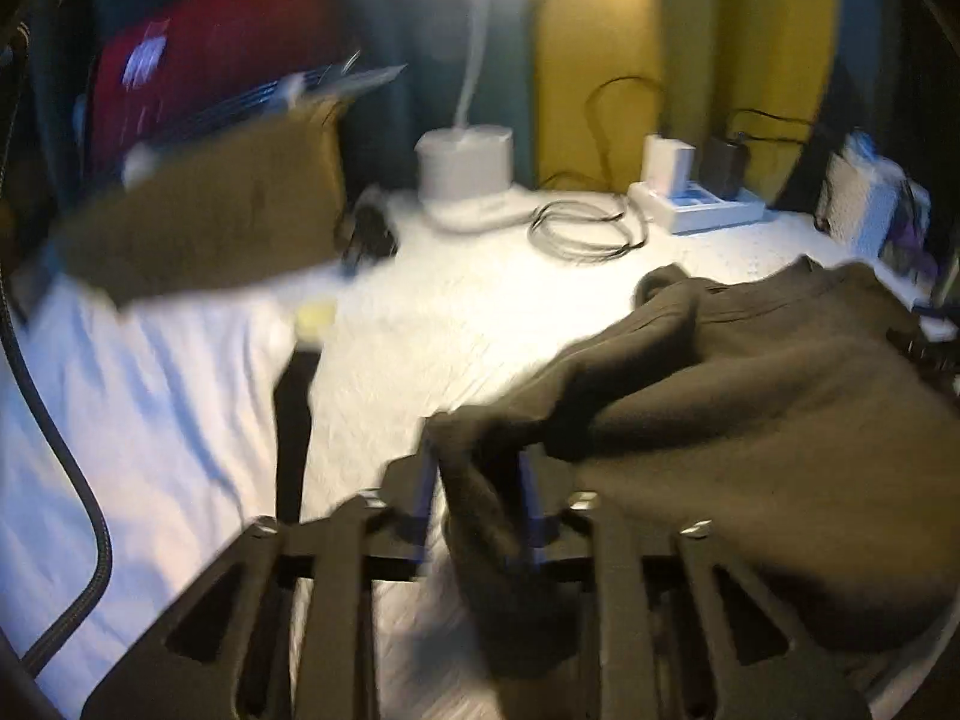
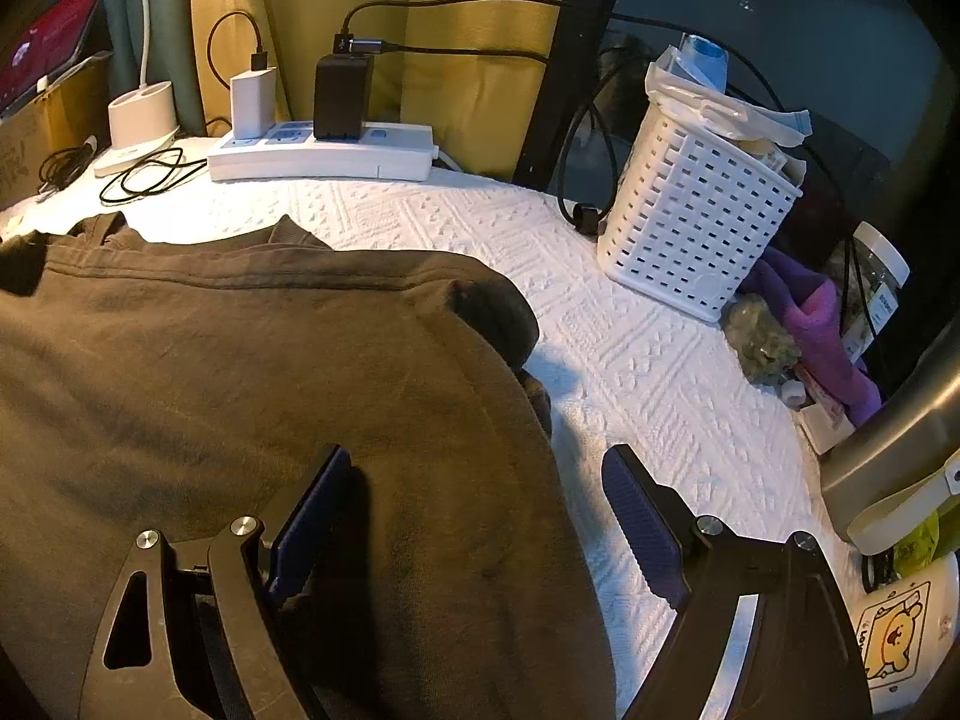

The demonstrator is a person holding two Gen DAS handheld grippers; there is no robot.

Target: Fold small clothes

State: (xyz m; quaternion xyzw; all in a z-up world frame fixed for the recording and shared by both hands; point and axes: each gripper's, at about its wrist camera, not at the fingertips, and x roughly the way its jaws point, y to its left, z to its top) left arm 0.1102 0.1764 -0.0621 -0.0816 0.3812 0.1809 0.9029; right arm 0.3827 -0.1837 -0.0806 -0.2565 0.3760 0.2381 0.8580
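A dark brown T-shirt (image 1: pixel 750 396) lies on the white textured cloth (image 1: pixel 420 330), collar toward the far side. My left gripper (image 1: pixel 477 480) is shut on a bunched sleeve or edge of the T-shirt and holds it lifted off the cloth; this view is motion-blurred. In the right wrist view the T-shirt (image 2: pixel 240 372) fills the left half. My right gripper (image 2: pixel 480 516) is open, its jaws wide apart over the shirt's right edge, the left finger (image 2: pixel 312 516) above the fabric, the right finger (image 2: pixel 642 522) above the bare cloth (image 2: pixel 630 360).
At the back stand a white power strip (image 2: pixel 324 153) with chargers, a white lamp base (image 2: pixel 141 117), coiled cables (image 1: pixel 579 228) and a cardboard box (image 1: pixel 210 216). A white basket (image 2: pixel 696 210), purple cloth (image 2: pixel 822 324) and a jar are at right.
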